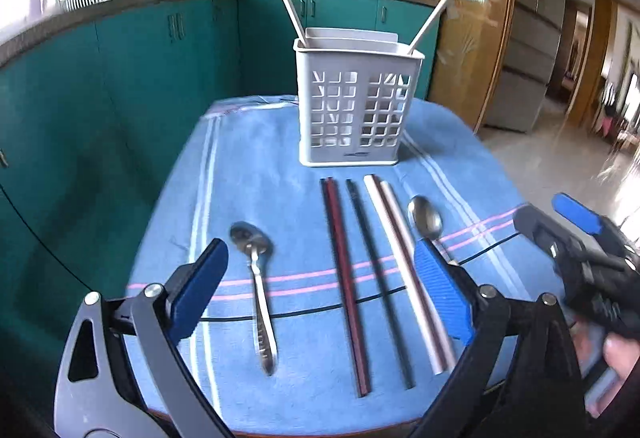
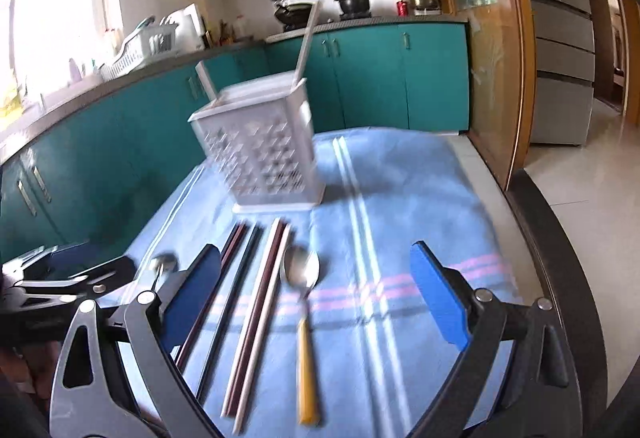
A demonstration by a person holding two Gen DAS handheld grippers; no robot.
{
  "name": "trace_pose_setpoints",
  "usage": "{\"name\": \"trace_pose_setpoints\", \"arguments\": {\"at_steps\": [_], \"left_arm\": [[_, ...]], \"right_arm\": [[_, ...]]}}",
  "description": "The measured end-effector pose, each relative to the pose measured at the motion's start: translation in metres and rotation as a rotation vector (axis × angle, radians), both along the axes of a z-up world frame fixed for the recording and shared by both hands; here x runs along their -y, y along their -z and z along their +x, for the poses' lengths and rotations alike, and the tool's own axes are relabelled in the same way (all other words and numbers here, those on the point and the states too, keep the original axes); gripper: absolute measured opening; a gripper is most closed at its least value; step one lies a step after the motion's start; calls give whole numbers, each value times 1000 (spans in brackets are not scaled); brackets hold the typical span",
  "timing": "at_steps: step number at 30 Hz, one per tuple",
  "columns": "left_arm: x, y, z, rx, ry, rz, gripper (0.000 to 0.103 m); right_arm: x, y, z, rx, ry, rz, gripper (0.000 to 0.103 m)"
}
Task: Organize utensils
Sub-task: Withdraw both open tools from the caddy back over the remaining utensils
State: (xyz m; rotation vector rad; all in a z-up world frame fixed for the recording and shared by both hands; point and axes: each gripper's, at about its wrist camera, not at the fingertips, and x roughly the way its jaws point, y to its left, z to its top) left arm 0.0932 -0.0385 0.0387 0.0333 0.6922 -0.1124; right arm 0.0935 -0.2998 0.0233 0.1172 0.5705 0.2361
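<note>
In the left wrist view a white slotted holder (image 1: pixel 358 98) stands at the far side of a blue striped cloth (image 1: pixel 248 198), with two white chopsticks (image 1: pixel 430 20) leaning in it. In front of it lie a steel spoon (image 1: pixel 256 286), a dark red chopstick (image 1: pixel 346 286), a black chopstick (image 1: pixel 378 278), a pale pair (image 1: pixel 404 270) and a second spoon (image 1: pixel 426 220). My left gripper (image 1: pixel 320 290) hangs open above the row, holding nothing. My right gripper (image 2: pixel 316 298) is open over the yellow-handled spoon (image 2: pixel 304 318), apart from it, near the holder (image 2: pixel 260 150).
Teal cabinets (image 1: pixel 120 78) and a counter with pots wrap around the far side. The table's dark edge (image 2: pixel 560 258) runs along the right, with tiled floor beyond. Each gripper shows in the other's view: the right one (image 1: pixel 576 238), the left one (image 2: pixel 60 278).
</note>
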Motion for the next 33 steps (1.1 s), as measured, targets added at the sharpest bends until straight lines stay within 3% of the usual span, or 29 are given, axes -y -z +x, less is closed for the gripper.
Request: {"name": "trace_pose_setpoints", "arguments": {"at_steps": [8,26,29,33], "left_arm": [[-6,6,-3,-44,13,-18,92],[-4,8,4,-54,23,-12,88],[-6,3,24,-84,19,-12,77],[-6,0,67,-163,16,-17,53]], "right_arm": [[-11,4,-30,35,-20,-28,93],[-8,7,-24,35,-8,-39,93],[-5,7,-22,34,-8,-27,93],[-1,7,-18,29,-10,-20,93]]}}
